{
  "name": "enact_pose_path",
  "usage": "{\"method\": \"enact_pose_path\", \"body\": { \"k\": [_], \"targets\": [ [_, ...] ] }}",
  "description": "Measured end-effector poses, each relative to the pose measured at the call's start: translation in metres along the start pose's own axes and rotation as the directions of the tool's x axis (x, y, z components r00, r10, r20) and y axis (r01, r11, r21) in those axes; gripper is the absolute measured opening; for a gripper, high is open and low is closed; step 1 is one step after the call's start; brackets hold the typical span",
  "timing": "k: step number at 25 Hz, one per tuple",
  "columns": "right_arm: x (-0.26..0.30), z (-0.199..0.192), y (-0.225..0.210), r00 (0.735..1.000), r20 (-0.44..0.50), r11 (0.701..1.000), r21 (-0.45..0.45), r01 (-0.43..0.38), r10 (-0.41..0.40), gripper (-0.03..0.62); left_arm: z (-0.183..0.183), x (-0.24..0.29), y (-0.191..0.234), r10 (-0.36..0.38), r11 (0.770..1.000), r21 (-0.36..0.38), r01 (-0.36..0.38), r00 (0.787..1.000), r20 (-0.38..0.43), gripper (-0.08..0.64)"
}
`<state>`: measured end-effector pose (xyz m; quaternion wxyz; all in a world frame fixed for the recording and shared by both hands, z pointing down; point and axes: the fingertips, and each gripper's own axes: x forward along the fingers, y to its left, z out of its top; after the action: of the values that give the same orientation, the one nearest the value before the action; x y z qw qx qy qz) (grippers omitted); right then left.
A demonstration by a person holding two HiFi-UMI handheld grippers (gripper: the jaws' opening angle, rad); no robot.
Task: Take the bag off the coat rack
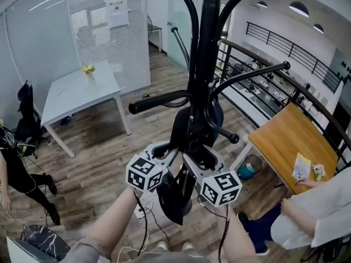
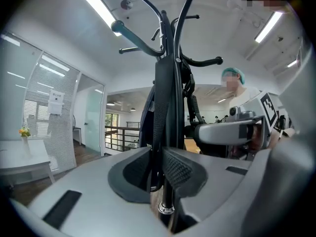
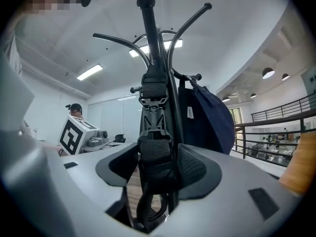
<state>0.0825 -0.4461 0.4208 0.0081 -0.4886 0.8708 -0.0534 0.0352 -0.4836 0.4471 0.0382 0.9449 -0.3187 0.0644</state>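
A black coat rack (image 1: pixel 208 48) stands in front of me, with a dark navy bag (image 1: pixel 217 116) hanging against its pole. Both grippers reach in at the bag's straps. My left gripper (image 1: pixel 164 156) has its jaws closed on a black bag strap (image 2: pixel 160 107) that runs up beside the pole (image 2: pixel 174 83); the pads press it from both sides at the left gripper (image 2: pixel 157 168). My right gripper (image 1: pixel 201 160) stands open, and a wide padded strap (image 3: pixel 155 149) with a plastic buckle (image 3: pixel 154 115) lies between the jaws of the right gripper (image 3: pixel 157 174). The bag (image 3: pixel 207 122) hangs just right of it.
A white table (image 1: pixel 77 92) stands at the back left and a wooden table (image 1: pixel 290 141) at the right, where a seated person (image 1: pixel 318 212) is. A metal railing (image 1: pixel 258 75) runs behind the rack. Another person (image 1: pixel 11 163) stands at the far left. Rack arms (image 1: pixel 164 100) jut out at chest height.
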Motion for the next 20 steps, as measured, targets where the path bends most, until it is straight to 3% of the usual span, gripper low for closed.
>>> {"method": "enact_pose_path", "body": {
  "k": [1,2,9,13,20],
  "targets": [
    [0.001,0.0,0.002,1.0,0.002,1.0,0.0,-0.014,0.014,0.262,0.0,0.0,-0.001,-0.003,1.0,-0.001,0.003,1.0,0.003,0.045],
    [0.001,0.0,0.002,1.0,0.003,1.0,0.0,-0.025,0.025,0.256,0.001,0.0,-0.002,-0.003,1.0,-0.002,0.003,1.0,0.003,0.025],
    [-0.008,0.006,0.011,0.999,0.039,1.0,-0.013,-0.025,0.025,0.241,0.004,-0.021,0.002,0.025,0.999,0.026,-0.026,1.0,0.01,0.015],
    [-0.018,0.032,0.014,0.994,0.102,0.999,-0.002,-0.035,0.035,0.236,0.034,-0.036,0.001,0.037,0.999,0.026,-0.039,0.997,0.074,0.015],
    [-0.035,0.095,0.041,0.971,0.22,0.994,-0.076,-0.08,0.095,0.235,0.103,-0.068,-0.013,0.032,0.993,0.109,-0.052,0.984,0.176,0.015]
  ]
}}
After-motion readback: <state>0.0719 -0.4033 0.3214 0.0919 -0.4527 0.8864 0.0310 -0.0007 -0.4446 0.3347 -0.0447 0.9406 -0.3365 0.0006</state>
